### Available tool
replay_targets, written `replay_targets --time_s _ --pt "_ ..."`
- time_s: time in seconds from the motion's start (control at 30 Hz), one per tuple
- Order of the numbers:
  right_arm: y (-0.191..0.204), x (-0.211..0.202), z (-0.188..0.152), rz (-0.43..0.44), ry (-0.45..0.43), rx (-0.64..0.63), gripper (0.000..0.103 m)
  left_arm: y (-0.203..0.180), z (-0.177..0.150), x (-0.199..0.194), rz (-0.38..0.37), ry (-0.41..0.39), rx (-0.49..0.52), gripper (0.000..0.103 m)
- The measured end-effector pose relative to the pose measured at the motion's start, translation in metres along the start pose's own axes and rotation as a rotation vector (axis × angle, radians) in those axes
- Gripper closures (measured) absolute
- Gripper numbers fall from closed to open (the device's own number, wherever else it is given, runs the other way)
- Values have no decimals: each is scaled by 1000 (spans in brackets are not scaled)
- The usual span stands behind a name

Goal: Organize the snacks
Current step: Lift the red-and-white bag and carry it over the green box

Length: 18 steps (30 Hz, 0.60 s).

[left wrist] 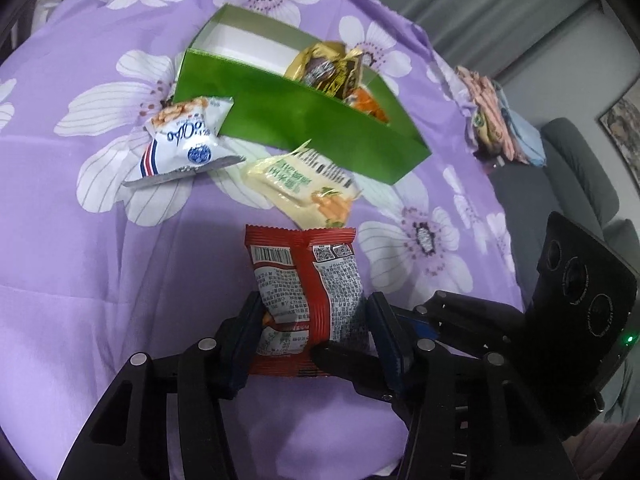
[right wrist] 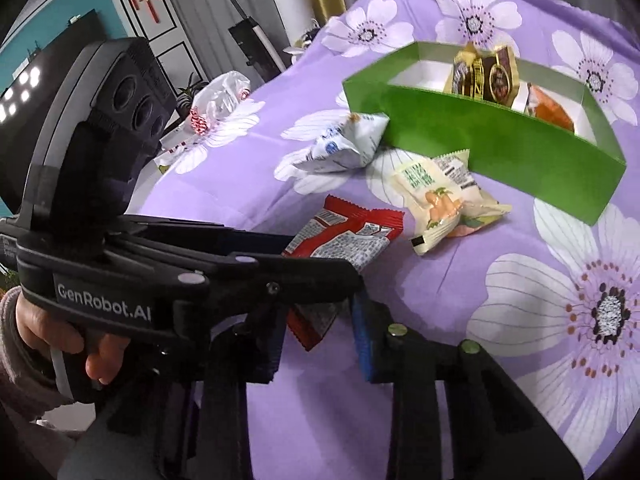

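On the purple flowered bed cover (left wrist: pixel 100 240), the left claw (left wrist: pixel 310 332) is closed on the lower half of a red snack packet (left wrist: pixel 306 280), its 2 fingers (left wrist: pixel 244 332) pressing on the packet's 2 side edges. The packet lies back side up, showing a barcode, 2 square codes and grey panels of small print, with a crimped seam along its top edge. From the right wrist view, the same packet (right wrist: pixel 348 236) is seen passing under the left claw's black frame, and a hand (right wrist: pixel 60 328) in a grey-brown sleeve grips that claw's handle.

The right claw (right wrist: pixel 318 340) hovers just beside the packet's near corner. Its blue-padded fingers (right wrist: pixel 364 344) stand a narrow gap apart with only bed cover between them, and no pad touches the packet.

Beyond the red packet lies a pale yellow packet (left wrist: pixel 300 188) printed with green lettering and orange snack pictures, and left of it a puffed white packet (left wrist: pixel 188 140) with a blue round emblem and red-and-blue stripes. Both rest against or just beside the long green box (left wrist: pixel 288 120), which has a white inside. Near its right end the box holds gold-and-brown wrapped snacks (left wrist: pixel 328 68) and an orange packet (left wrist: pixel 368 106); the left part shows bare white floor.
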State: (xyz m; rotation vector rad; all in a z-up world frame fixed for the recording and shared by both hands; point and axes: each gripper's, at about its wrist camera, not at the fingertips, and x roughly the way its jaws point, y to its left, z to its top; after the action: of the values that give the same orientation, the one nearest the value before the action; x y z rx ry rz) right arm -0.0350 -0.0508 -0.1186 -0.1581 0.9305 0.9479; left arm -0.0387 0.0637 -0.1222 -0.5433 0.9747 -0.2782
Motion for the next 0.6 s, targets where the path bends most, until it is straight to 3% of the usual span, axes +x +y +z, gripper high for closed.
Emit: replay_targets --time_s 0.33,0.6 --pt "-3 -34 26 -27 -116 -32 73 -29 29 -23 7 -85 85 50" --pt "-21 -42 65 -63 -191 -54 73 -42 79 -24 3 -151 137 50"
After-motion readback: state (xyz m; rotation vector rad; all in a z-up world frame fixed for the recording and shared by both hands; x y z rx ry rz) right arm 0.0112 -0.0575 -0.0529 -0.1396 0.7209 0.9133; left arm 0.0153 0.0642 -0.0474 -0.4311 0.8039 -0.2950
